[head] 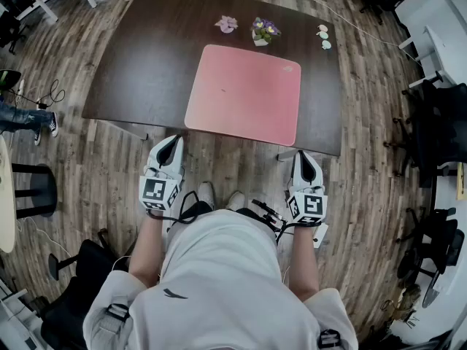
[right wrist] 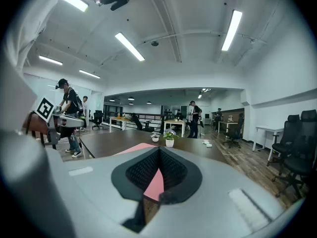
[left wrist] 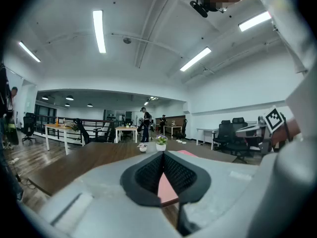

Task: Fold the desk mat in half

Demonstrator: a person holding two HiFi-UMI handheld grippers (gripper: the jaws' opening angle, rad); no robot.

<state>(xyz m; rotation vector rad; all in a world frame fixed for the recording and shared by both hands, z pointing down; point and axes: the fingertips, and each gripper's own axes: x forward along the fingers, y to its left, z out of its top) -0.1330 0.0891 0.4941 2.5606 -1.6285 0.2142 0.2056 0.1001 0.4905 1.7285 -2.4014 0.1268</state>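
Wood-plank floor runs all round a dark brown table [head: 139, 71] in an open office with strip lights overhead. At the far left of the head view someone's legs [head: 25, 117] in jeans and sneakers stand near a loop of cable [head: 49, 93], and lower down sits a black stool [head: 33, 192].

The left gripper [head: 174, 140] hangs over the floor just short of the table's near edge, at lower centre-left of the frame, pointing at the table. In the left gripper view its fingers [left wrist: 148, 170] are together at the tips with nothing between them; only a narrow wedge gapes lower down, and pink shows through it.

That pink is the mat [head: 244, 93]. It lies flat and unfolded on the table, in the upper middle of the head view, towards the table's right half, its near edge close along the table's near edge. Neither gripper touches it.

Beyond the mat, by the far edge, are a small pink ornament [head: 227, 25], a pot [head: 264, 32] of purple flowers and, further right, a few pale little objects [head: 323, 38] too small to tell.

The right gripper [head: 303, 156] is held over the floor just below the table's near right corner, also aimed at the table. In the right gripper view its fingers [right wrist: 173, 170] are closed tip to tip, empty, with the mat and the pot seen past them.

Black chairs [head: 445, 126] crowd the right edge of the frame.
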